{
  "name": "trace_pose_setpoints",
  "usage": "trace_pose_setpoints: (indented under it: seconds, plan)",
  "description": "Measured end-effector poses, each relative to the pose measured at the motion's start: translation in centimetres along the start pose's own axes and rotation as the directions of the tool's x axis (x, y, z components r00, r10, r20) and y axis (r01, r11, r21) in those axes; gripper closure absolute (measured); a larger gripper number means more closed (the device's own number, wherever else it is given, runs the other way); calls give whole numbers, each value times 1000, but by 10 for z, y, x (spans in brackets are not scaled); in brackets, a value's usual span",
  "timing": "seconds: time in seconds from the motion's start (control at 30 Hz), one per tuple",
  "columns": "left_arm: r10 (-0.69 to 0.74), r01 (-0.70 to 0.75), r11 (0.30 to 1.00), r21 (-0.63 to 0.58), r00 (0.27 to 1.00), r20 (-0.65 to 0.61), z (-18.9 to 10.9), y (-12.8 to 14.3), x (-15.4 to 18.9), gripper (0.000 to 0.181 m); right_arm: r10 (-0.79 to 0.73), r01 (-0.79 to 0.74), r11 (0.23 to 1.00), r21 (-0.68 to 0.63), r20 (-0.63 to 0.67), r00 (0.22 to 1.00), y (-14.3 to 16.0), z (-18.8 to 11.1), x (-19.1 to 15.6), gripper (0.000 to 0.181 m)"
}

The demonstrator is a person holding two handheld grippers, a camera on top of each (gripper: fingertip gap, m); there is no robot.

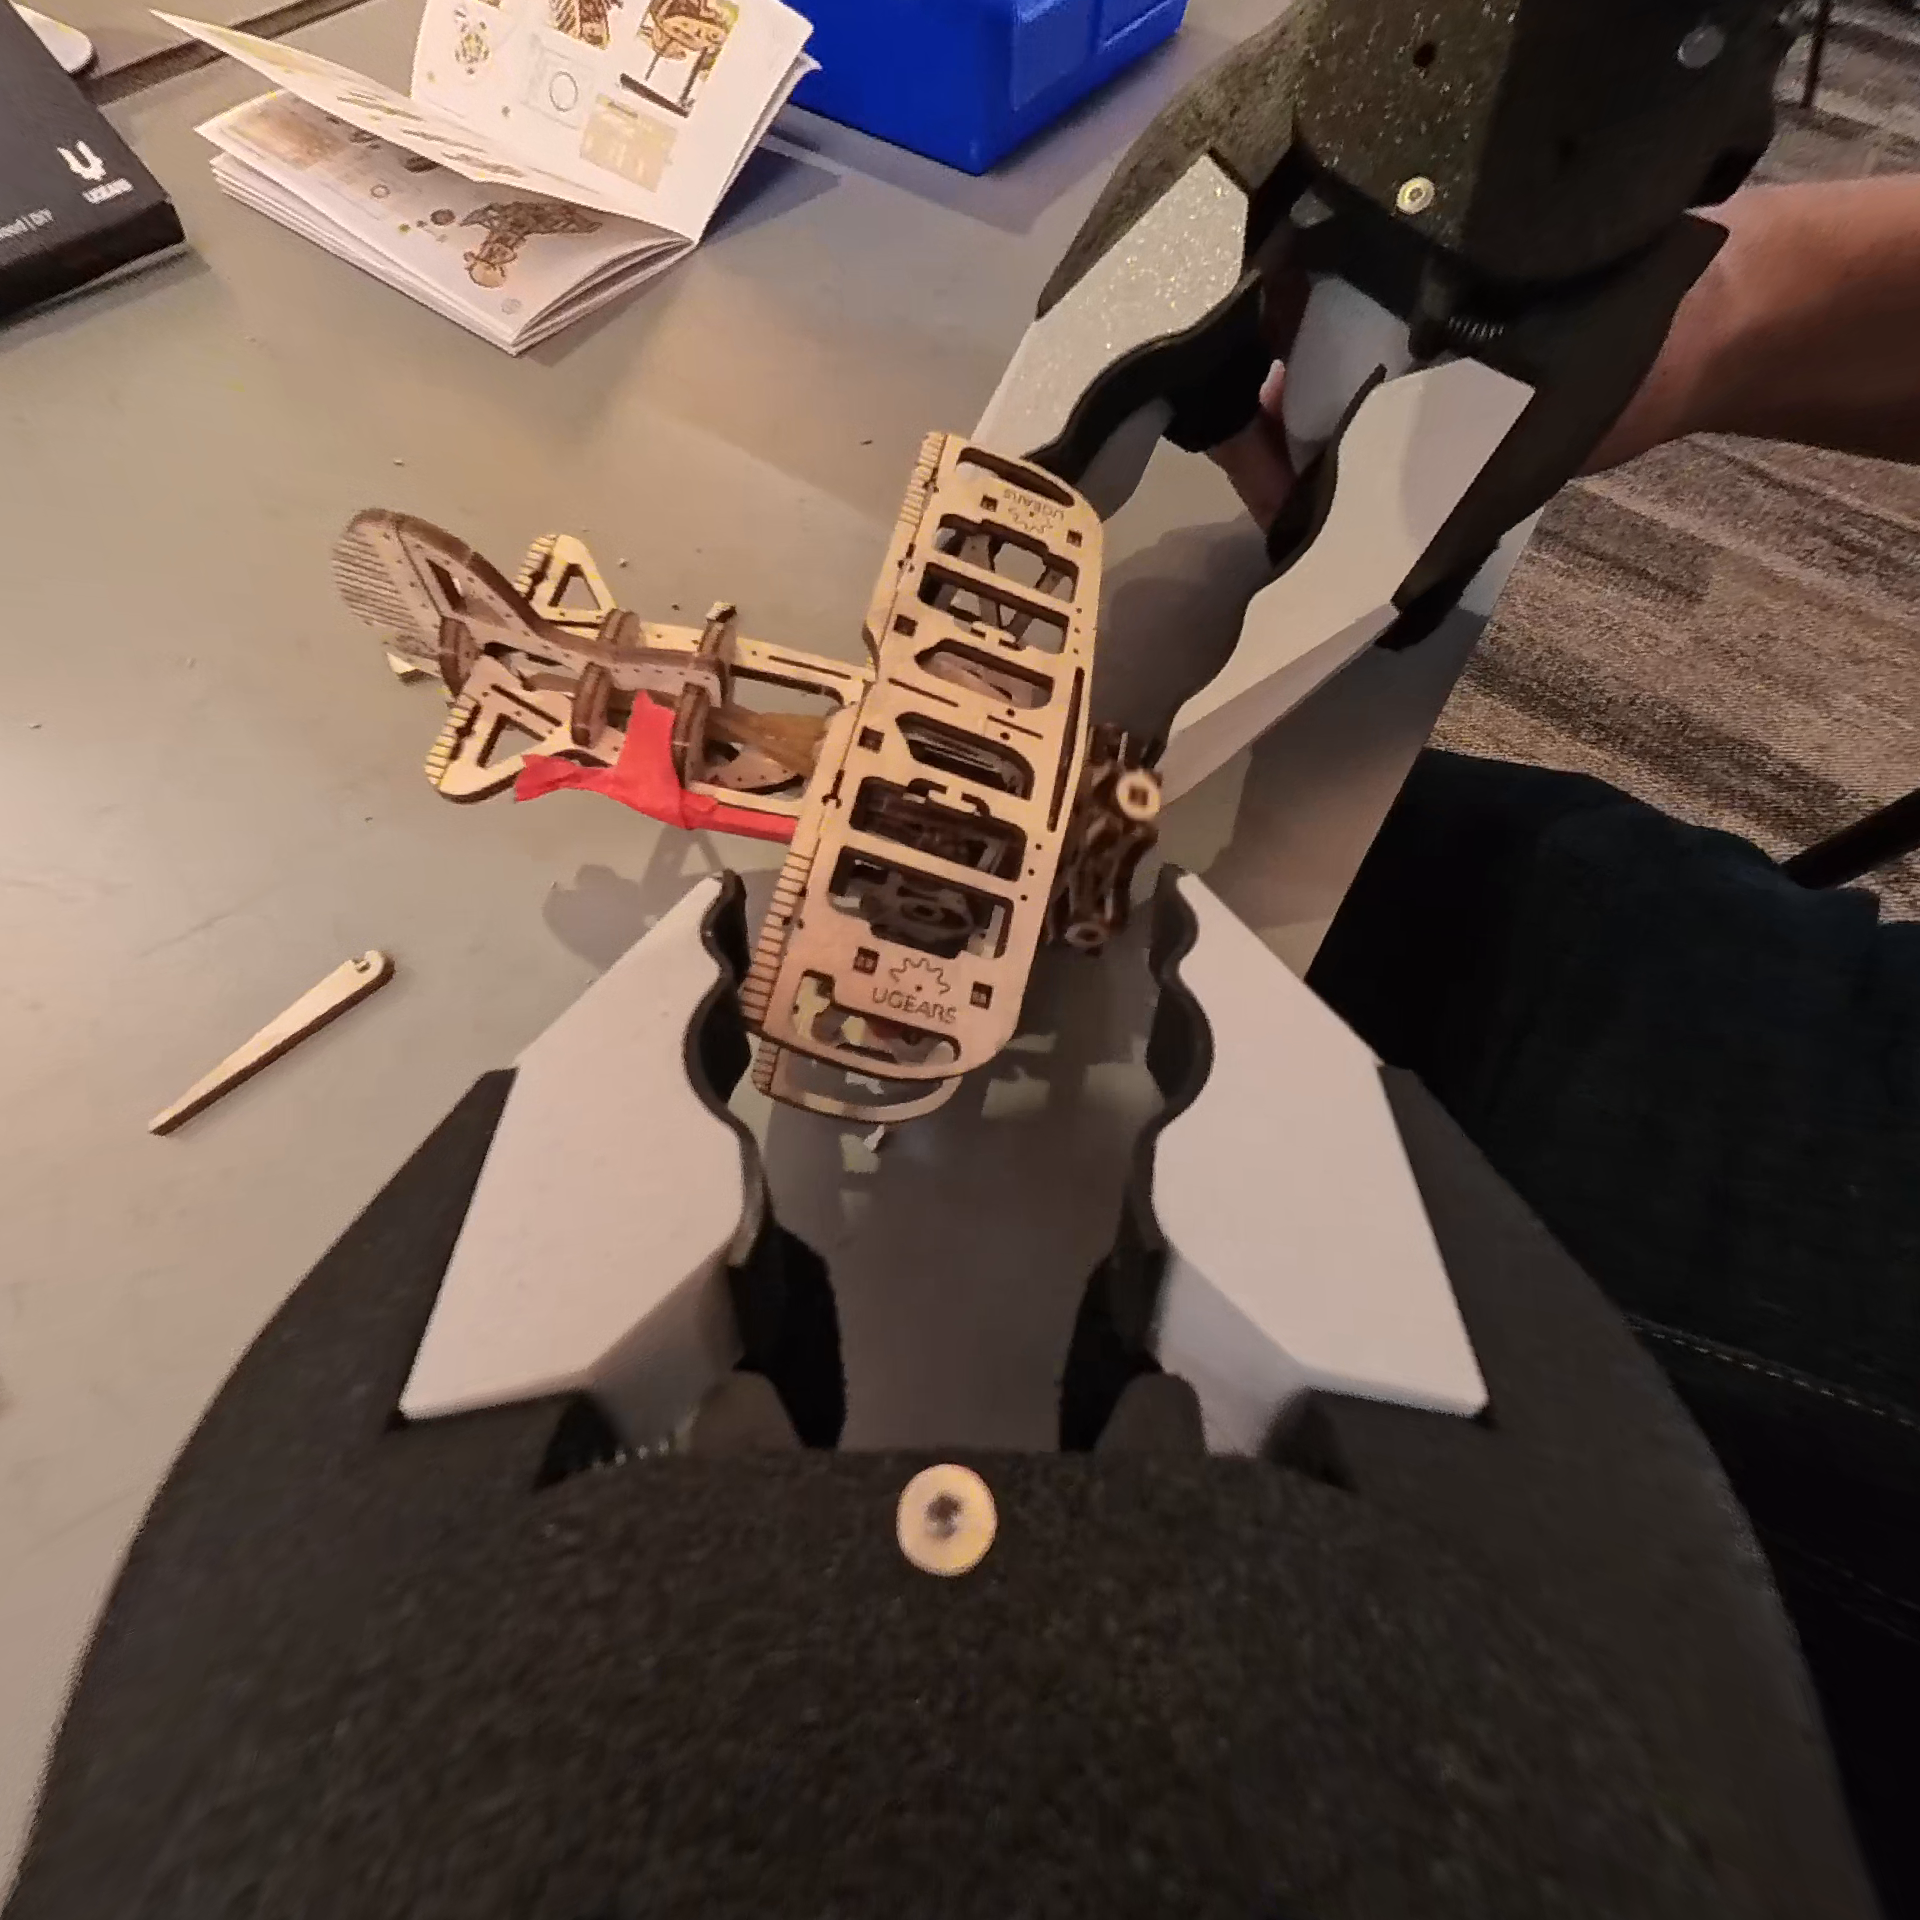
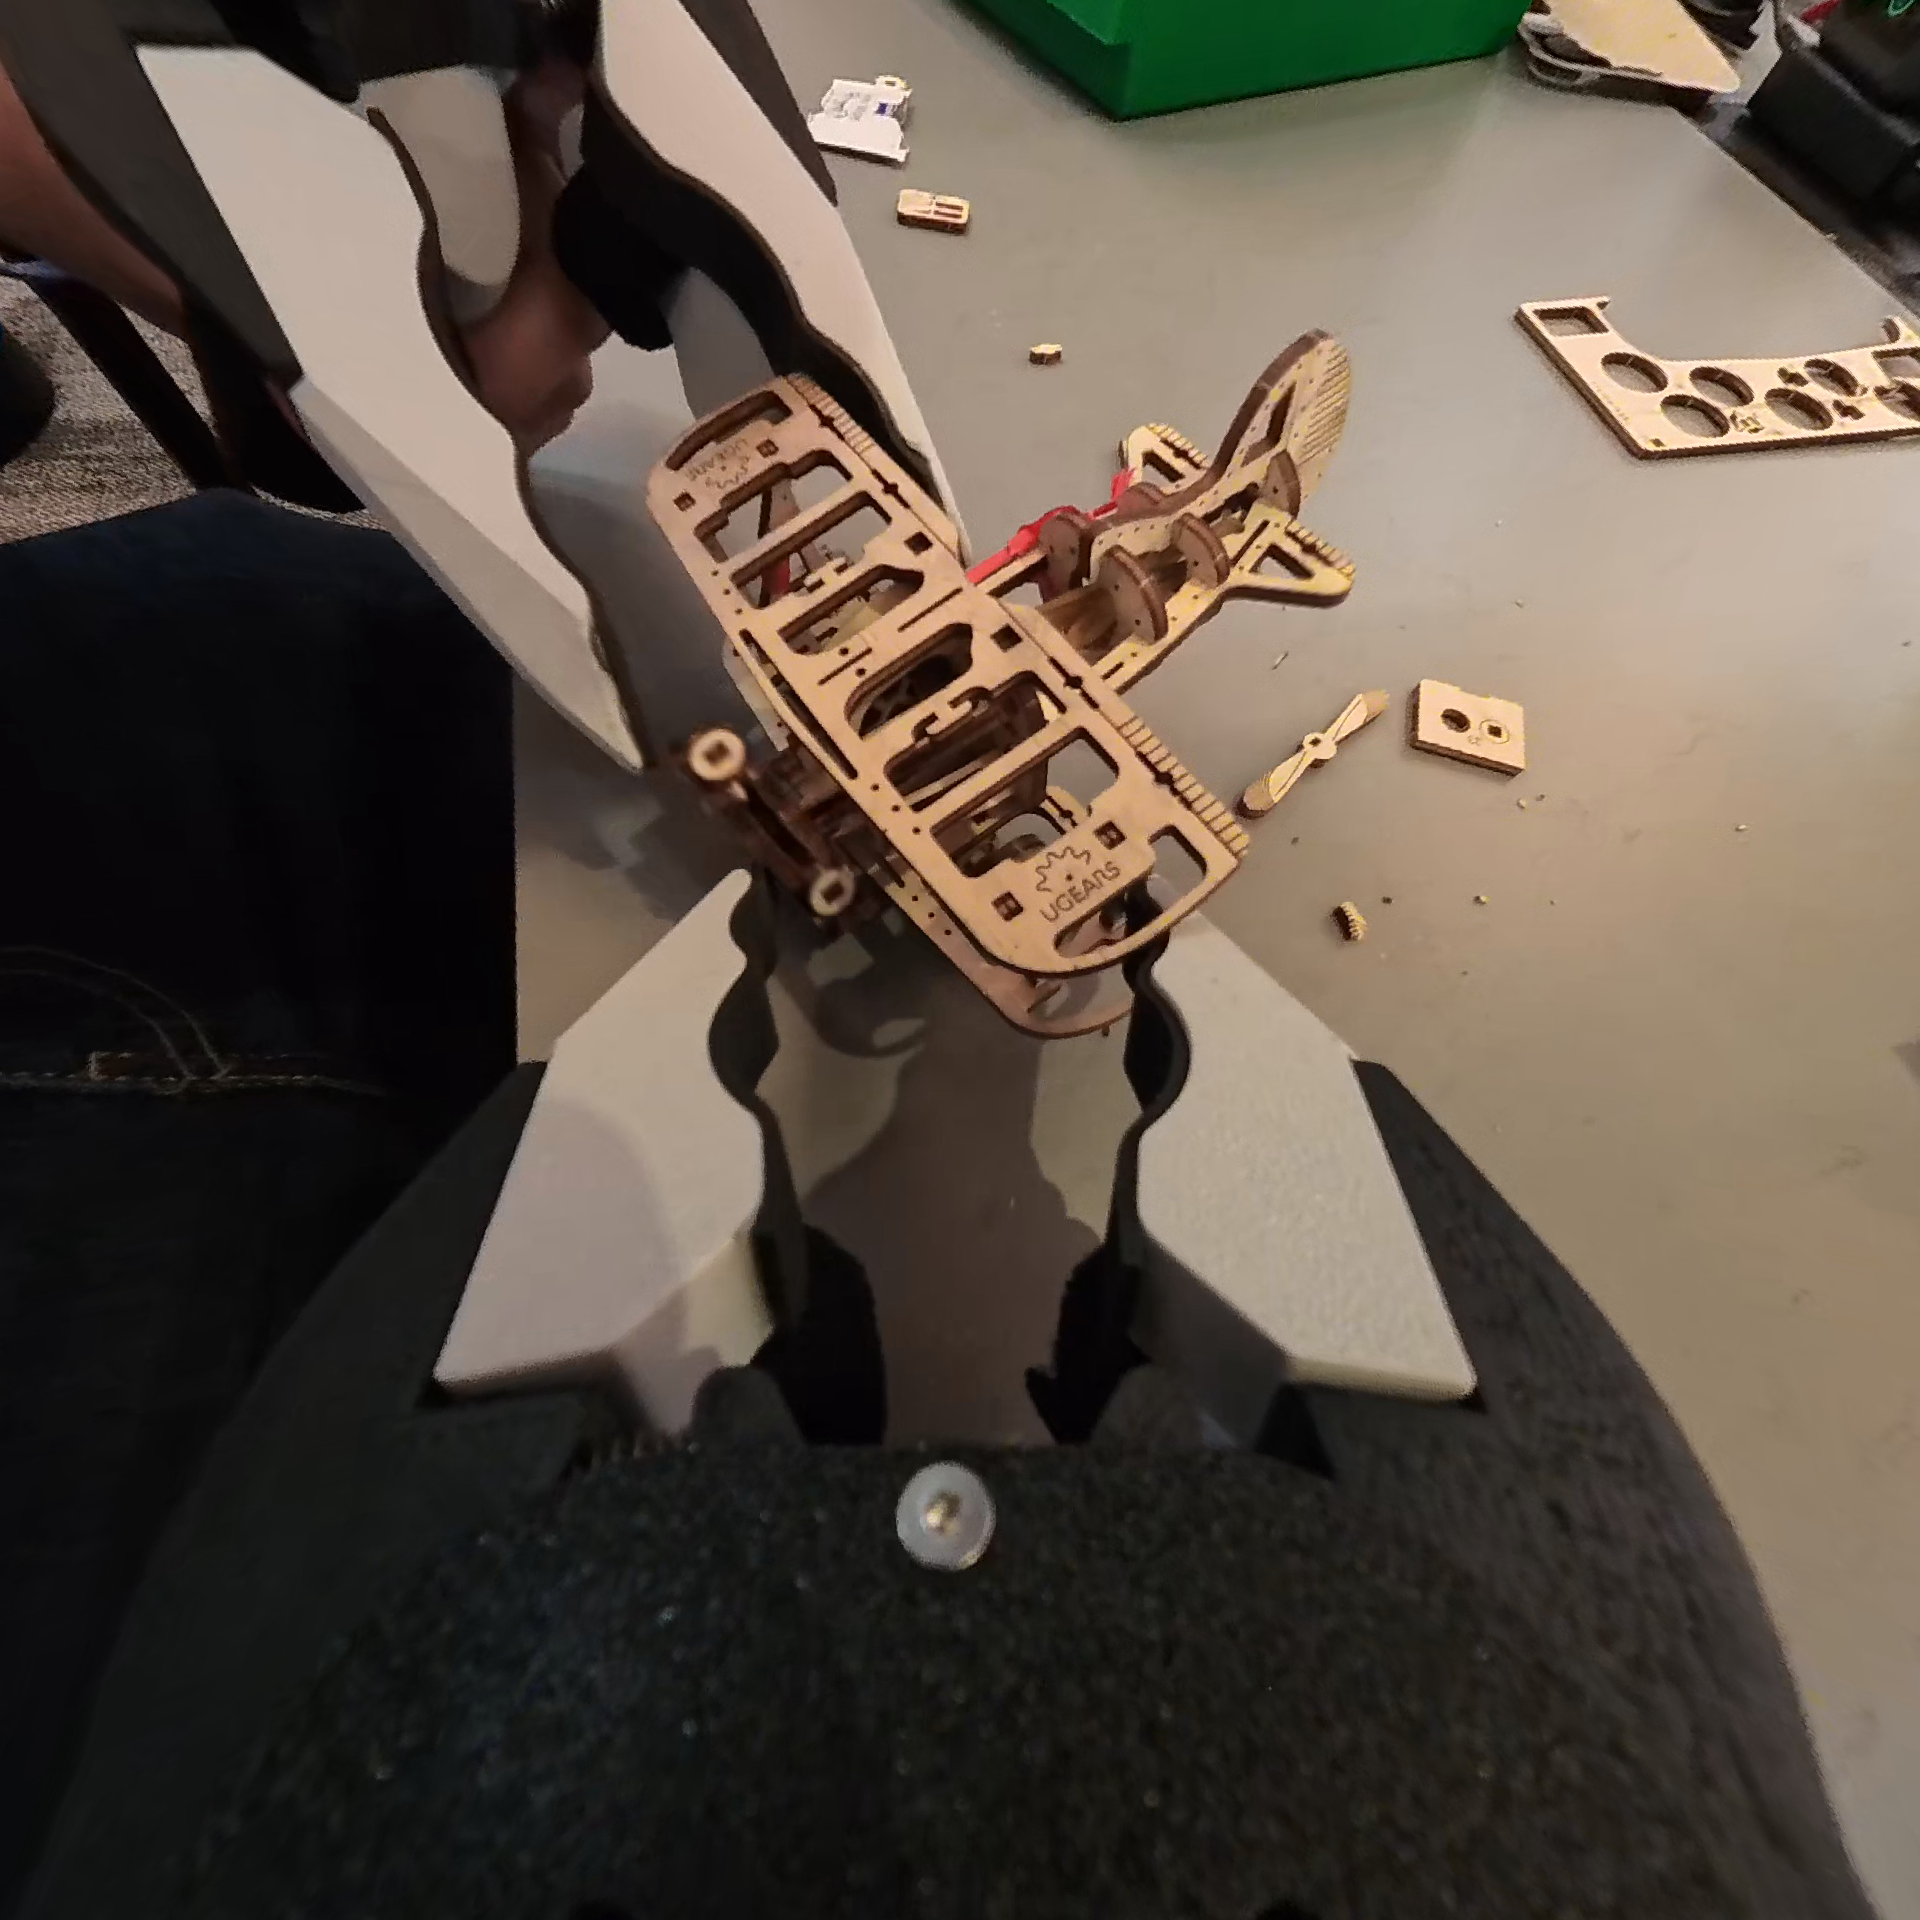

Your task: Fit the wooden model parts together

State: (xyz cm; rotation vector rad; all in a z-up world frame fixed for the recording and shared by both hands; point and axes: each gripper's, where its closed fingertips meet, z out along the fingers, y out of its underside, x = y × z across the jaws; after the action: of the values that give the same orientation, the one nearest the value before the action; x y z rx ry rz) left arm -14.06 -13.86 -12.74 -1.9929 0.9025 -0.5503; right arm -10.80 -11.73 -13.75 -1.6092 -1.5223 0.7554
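Note:
A wooden biplane model [image 1: 935, 748] stands tilted on the grey table [image 1: 208, 727], tail on the surface, with red tape [image 1: 644, 774] round its fuselage. My left gripper [image 1: 945, 987] is open around the near wing end; its left finger [image 1: 717, 997] touches the wing's edge. My right gripper [image 1: 1107, 613] is open around the far wing end. In the right wrist view the model [image 2: 935, 717] lies between my right gripper [image 2: 940, 935] and the left gripper [image 2: 779, 618]. A loose propeller [image 2: 1314, 764] lies beside it.
A tapered wooden strip [image 1: 270, 1039], an open booklet [image 1: 499, 177], a black box [image 1: 62, 177] and a blue bin [image 1: 987, 62] lie on the left. A square wooden piece [image 2: 1465, 727], a punched sheet [image 2: 1714, 384] and a green bin [image 2: 1247, 42] lie on the right. A person's legs [image 2: 208, 831] are at the table edge.

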Motion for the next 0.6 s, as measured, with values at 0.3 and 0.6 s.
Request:
trace_pose_setpoints:
  seconds: [0.3,0.6]
  plan:
    - [52,-49,998,-42,997,63,9,3,-5,98,17,-17,1000,-7,4,1000,1,0,0,113]
    - [98,-94,994,-47,991,90,8,5,-5,103,1,-1,1000,1,15,1000,4,-1,0,106]
